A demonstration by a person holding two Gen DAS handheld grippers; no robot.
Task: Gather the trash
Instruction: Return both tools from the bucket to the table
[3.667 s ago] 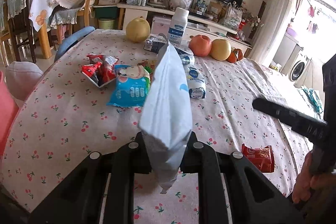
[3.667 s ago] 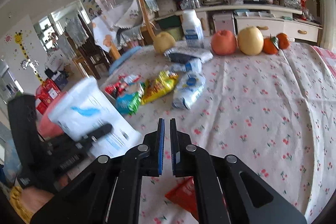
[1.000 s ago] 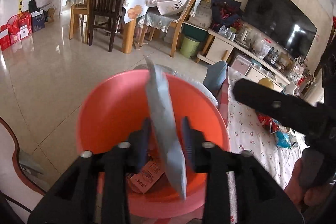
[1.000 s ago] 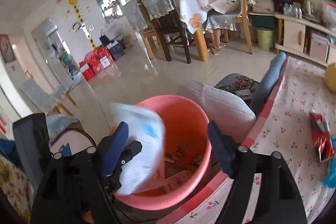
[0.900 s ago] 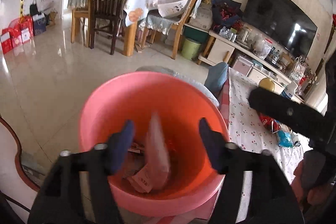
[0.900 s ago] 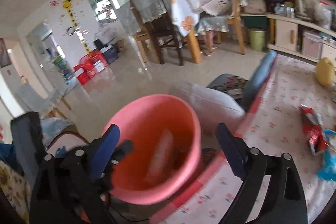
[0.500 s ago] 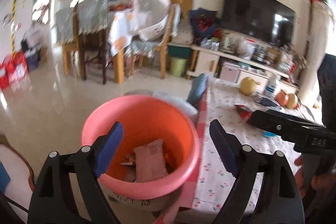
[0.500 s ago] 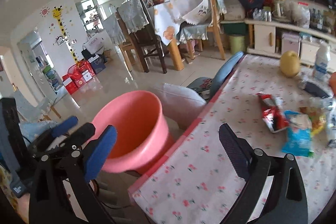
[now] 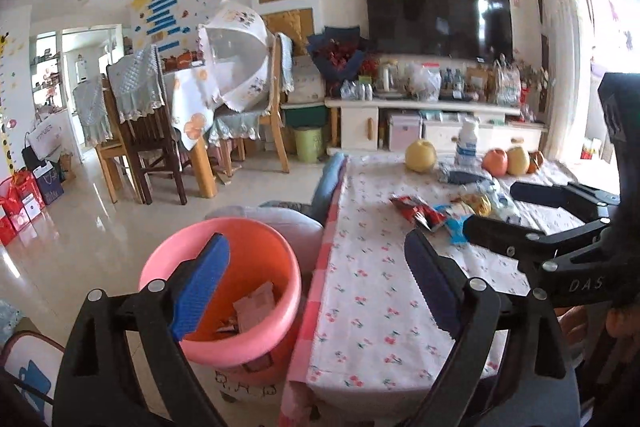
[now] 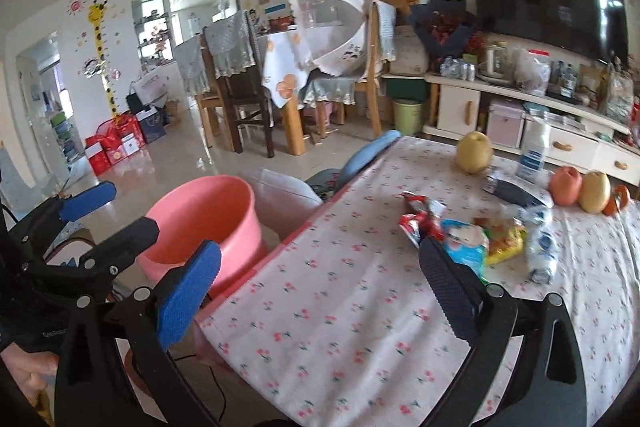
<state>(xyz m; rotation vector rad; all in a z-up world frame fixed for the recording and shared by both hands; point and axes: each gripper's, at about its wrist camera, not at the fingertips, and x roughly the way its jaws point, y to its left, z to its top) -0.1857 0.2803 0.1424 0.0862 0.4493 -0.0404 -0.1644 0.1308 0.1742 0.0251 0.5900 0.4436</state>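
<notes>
Trash: a cluster of crinkly snack wrappers, red packet [image 10: 420, 217], blue-and-white packet [image 10: 464, 239] and yellow packet [image 10: 502, 237], lies mid-tabletop, far from both tools.
Bin: the round pink plastic bucket [image 9: 160, 259] sits on the floor just off the tabletop's near-left corner, with pale wrappers already inside.
Left gripper [image 9: 316, 287]: jaws spread wide, nothing in them, hovering over the bucket's right rim and the tabletop edge.
Right gripper [image 10: 320, 291]: jaws also parted and empty, over the near cherry-print tablecloth [image 10: 320, 307].
Key relation: the wrappers lie ahead and right of both jaws; the right gripper looks nearer, I'd say.
Axis: the red packet runs roughly near-to-far.
Background: fruit and a white bottle [image 10: 534, 151] stand at the far end.
</notes>
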